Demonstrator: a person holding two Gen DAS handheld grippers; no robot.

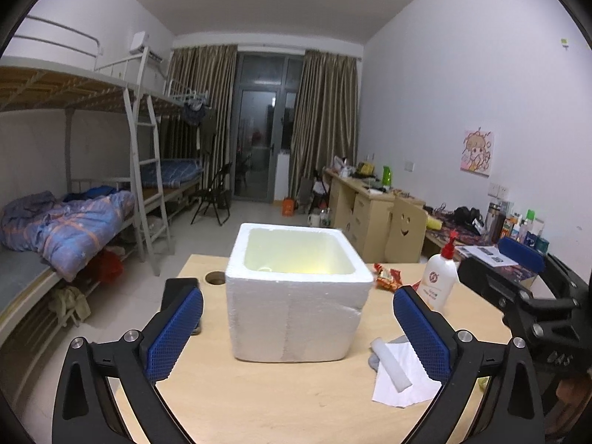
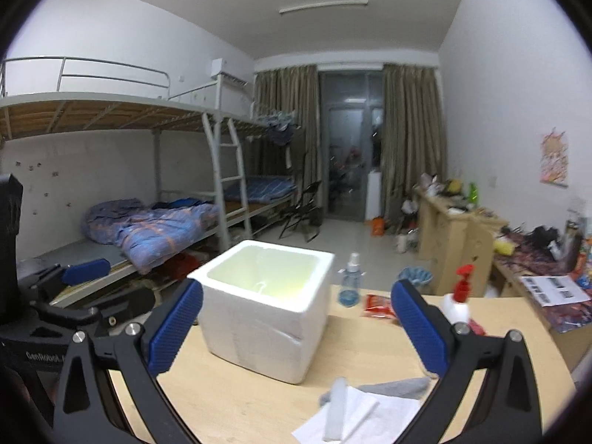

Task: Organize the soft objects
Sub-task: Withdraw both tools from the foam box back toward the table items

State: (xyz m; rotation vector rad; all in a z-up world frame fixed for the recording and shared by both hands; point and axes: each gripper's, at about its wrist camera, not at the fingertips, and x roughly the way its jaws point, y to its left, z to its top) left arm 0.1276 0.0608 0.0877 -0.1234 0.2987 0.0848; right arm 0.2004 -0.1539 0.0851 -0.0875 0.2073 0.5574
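A white foam box [image 1: 296, 296] stands open on the wooden table [image 1: 277, 399]; it also shows in the right wrist view [image 2: 264, 310]. To its right lie a white tissue [image 1: 401, 381], a white foam roll [image 1: 391, 364] on it and a grey cloth [image 1: 373, 360] partly under it. They show in the right wrist view too: tissue [image 2: 364, 420], roll [image 2: 335, 409], grey cloth [image 2: 399, 386]. My left gripper [image 1: 296, 333] is open and empty, above the table before the box. My right gripper [image 2: 296, 329] is open and empty, above the soft things.
A white pump bottle [image 1: 440, 277] with red top, a red snack packet [image 1: 386, 277] and a blue spray bottle [image 2: 349, 285] stand behind the box. A black phone [image 1: 181, 296] lies left of it. Bunk beds stand left, desks right.
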